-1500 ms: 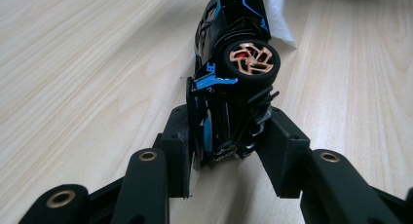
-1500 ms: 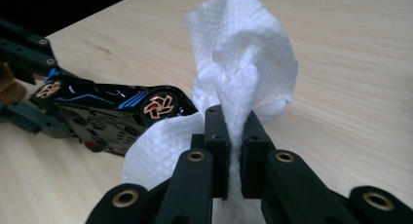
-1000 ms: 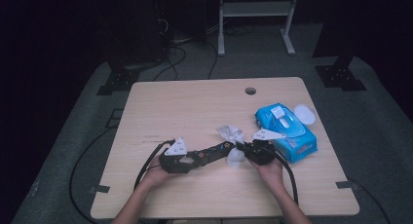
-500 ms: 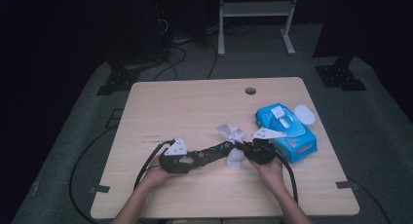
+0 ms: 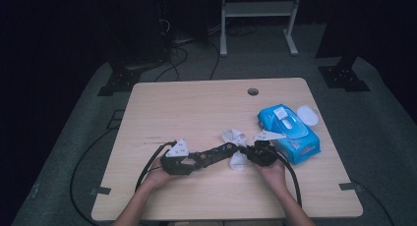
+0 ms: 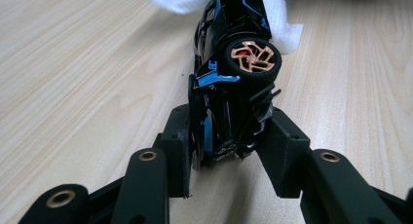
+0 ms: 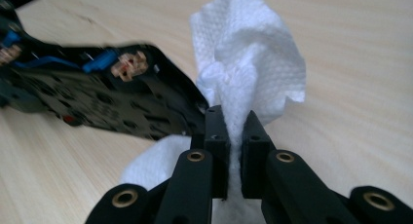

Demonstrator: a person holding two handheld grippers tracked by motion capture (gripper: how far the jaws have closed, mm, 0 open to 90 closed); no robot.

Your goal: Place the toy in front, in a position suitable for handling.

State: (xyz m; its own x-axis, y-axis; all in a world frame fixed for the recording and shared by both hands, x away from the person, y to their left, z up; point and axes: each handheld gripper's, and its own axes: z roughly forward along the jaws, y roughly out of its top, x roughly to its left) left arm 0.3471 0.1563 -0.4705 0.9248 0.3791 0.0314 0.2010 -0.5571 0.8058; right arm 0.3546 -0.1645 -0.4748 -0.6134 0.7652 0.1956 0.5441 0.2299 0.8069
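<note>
A black toy car (image 6: pixel 234 83) with blue trim and copper wheels lies turned on its side, and my left gripper (image 6: pixel 229 151) is shut on its rear end. From above the toy car (image 5: pixel 216 153) stretches rightward from the left gripper (image 5: pixel 199 159) toward a crumpled white wipe (image 5: pixel 235 142). My right gripper (image 7: pixel 234 136) is shut on the white wipe (image 7: pixel 253 73), which stands up bunched between its pads, right beside the car's underside (image 7: pixel 102 97). In the high view the right gripper (image 5: pixel 246 152) sits at the car's front tip.
A blue pack of wet wipes (image 5: pixel 290 130) lies at the right of the wooden table (image 5: pixel 196 108), with a white round lid (image 5: pixel 308 114) beside it. A cable hole (image 5: pixel 253 92) is near the far edge. Cables trail off the near edge.
</note>
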